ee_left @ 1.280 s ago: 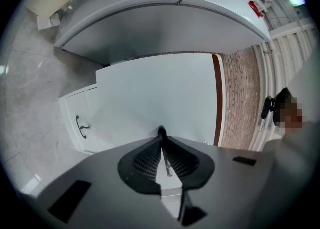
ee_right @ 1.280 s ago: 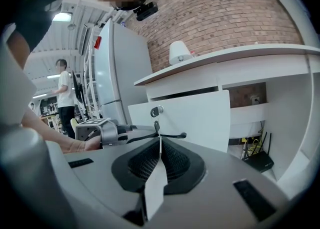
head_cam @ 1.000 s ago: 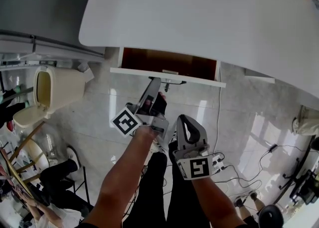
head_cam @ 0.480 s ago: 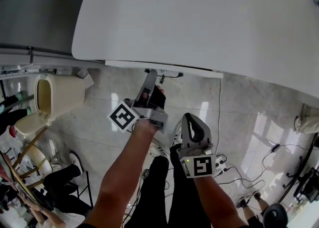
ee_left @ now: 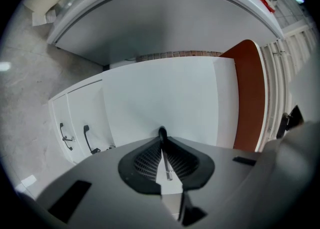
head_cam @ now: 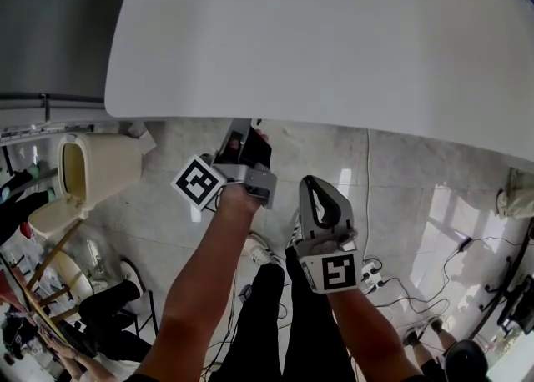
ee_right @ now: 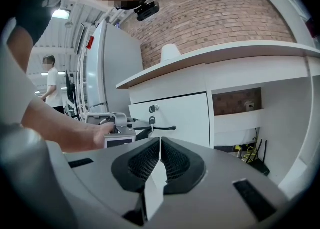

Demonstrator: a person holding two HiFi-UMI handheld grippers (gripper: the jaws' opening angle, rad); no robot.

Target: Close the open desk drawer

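The desk drawer (ee_right: pixel 172 115) sits pushed in beneath the white bench (head_cam: pixel 334 38). Its front looks flush with the bench's face, so the closing appears done or nearly so. From above, the bench top hides it. The left gripper (head_cam: pixel 247 132) reaches level under the bench edge, its jaws clenched on the drawer's thin black handle (ee_right: pixel 162 128), likely to steer the push. The right gripper (head_cam: pixel 313 188) hangs back above the person's legs (head_cam: pixel 284 314), jaws pressed together on nothing, kept clear of the drawer.
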